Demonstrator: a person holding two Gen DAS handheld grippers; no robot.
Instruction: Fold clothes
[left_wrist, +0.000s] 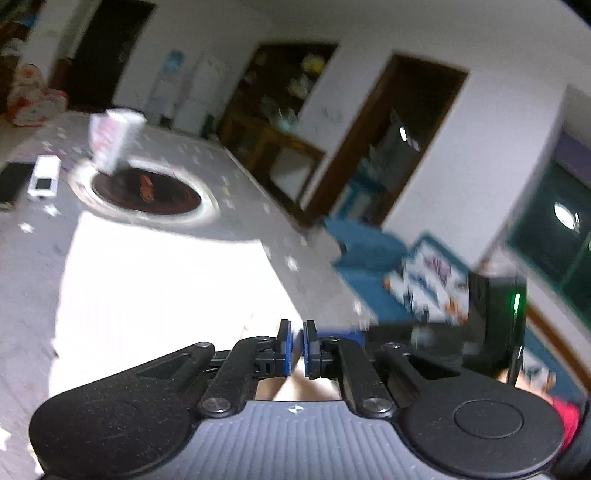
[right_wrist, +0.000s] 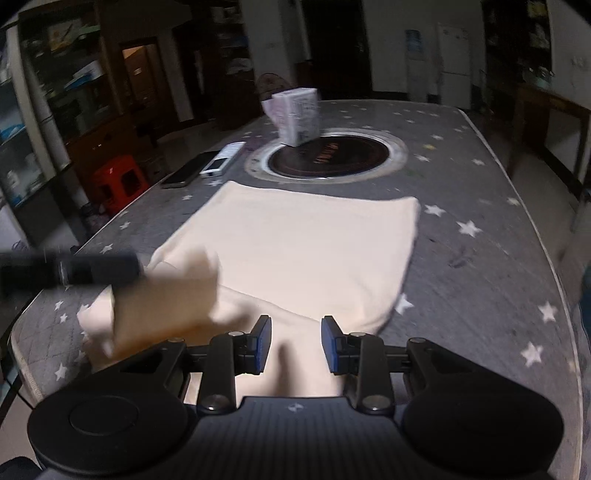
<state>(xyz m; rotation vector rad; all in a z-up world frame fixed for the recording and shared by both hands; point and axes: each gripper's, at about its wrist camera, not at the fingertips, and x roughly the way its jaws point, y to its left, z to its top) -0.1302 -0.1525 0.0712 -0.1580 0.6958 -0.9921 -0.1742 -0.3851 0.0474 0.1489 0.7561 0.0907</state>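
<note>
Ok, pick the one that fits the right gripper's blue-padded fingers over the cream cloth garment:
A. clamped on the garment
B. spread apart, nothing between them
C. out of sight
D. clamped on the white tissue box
B: in the right wrist view the right gripper has its jaws spread, the cream cloth garment lying flat beneath them, ungripped.

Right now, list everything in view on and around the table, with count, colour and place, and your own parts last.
Cream fabric garment: one, cream, spread on the near half of the table, one corner lifted at the left.
Grey star-print tablecloth: one, grey with white stars, covering the table.
Round dark inset plate: one, dark with pale ring, table centre.
White printed box: one, white, standing at the plate's far edge.
White remote-like device: one, white, left of the plate.
Black phone: one, black, beside the device.
Red plastic stool: one, red, floor left of table.
Left gripper: black, blue pads, nearly closed.
Right gripper: black, blue pads, open over the garment.
</note>
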